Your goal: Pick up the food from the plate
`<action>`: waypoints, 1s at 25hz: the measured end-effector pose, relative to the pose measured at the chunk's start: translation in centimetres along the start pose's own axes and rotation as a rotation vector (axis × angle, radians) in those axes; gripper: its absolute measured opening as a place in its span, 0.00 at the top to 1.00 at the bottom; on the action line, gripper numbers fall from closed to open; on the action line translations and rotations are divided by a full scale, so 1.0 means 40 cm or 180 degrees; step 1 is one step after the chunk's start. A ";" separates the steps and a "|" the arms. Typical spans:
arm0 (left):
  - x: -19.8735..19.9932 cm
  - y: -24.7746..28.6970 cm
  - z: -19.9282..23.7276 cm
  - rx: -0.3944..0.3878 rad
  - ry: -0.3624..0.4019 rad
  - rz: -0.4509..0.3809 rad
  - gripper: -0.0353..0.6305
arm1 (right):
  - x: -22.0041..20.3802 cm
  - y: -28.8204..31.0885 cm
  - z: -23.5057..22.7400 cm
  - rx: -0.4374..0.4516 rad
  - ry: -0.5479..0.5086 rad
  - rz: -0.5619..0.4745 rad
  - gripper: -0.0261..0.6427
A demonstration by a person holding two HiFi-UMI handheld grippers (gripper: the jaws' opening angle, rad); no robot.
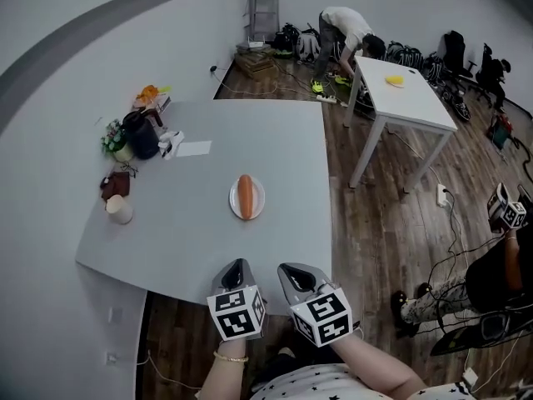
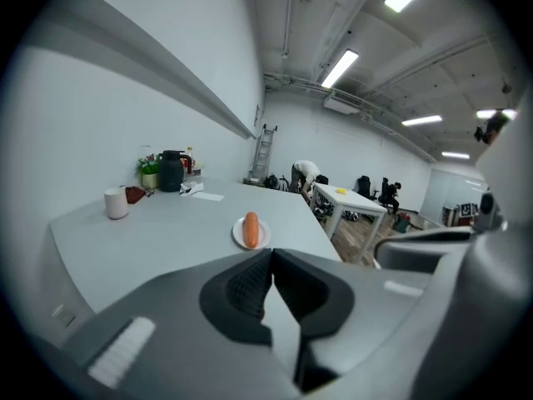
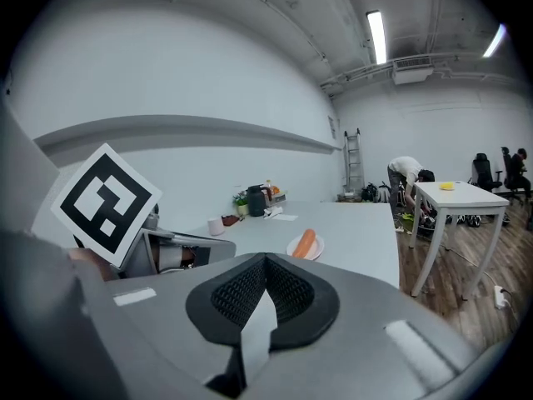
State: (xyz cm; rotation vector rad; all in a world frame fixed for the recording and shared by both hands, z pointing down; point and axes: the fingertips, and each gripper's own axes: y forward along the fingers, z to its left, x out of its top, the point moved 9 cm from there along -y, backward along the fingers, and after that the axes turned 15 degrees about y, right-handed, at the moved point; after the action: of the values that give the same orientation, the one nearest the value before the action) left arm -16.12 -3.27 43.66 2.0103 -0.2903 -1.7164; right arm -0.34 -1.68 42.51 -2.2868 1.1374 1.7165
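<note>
An orange sausage (image 1: 246, 195) lies on a small white plate (image 1: 234, 206) near the middle of the grey table (image 1: 200, 223). Both gripper views also show the sausage (image 2: 251, 228) (image 3: 305, 243) on its plate (image 2: 240, 237) (image 3: 293, 251), well ahead of the jaws. My left gripper (image 1: 238, 267) and right gripper (image 1: 291, 272) hover side by side over the table's near edge, short of the plate. Each has its jaws together with nothing between them, as the left gripper (image 2: 271, 257) and right gripper (image 3: 265, 261) show in their own views.
At the table's far left stand a white cup (image 1: 119, 210), a dark jug (image 1: 141, 135), a small plant (image 1: 113, 140), a paper (image 1: 193, 148) and other small items. A white table (image 1: 408, 90) stands at the right, with a person (image 1: 346, 32) bending beside it. Cables cross the wooden floor.
</note>
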 end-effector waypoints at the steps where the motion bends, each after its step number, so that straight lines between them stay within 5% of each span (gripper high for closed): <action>1: 0.007 0.032 0.010 -0.0008 -0.0017 0.0027 0.93 | 0.008 0.023 -0.011 0.0004 0.0004 0.0013 0.96; 4: 0.044 0.137 0.033 -0.0096 0.0012 0.0163 0.93 | 0.039 0.087 -0.047 0.0037 0.0011 0.0095 0.96; 12: 0.116 0.498 0.093 -0.0479 0.0007 0.0726 0.58 | 0.085 0.245 -0.146 0.0136 0.0053 0.0350 0.96; 16: 0.123 0.655 0.117 -0.0368 0.0410 0.1103 0.57 | 0.083 0.293 -0.185 0.0151 0.0160 0.0506 0.96; 25: 0.104 0.850 0.121 -0.0317 0.0651 0.1711 0.59 | 0.075 0.319 -0.270 0.0102 0.0213 0.0647 0.96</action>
State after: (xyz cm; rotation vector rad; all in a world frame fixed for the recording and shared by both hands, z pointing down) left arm -15.14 -35.59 55.99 1.8029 -0.5986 -1.1622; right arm 1.20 -17.42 48.65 -2.2958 1.4449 1.6818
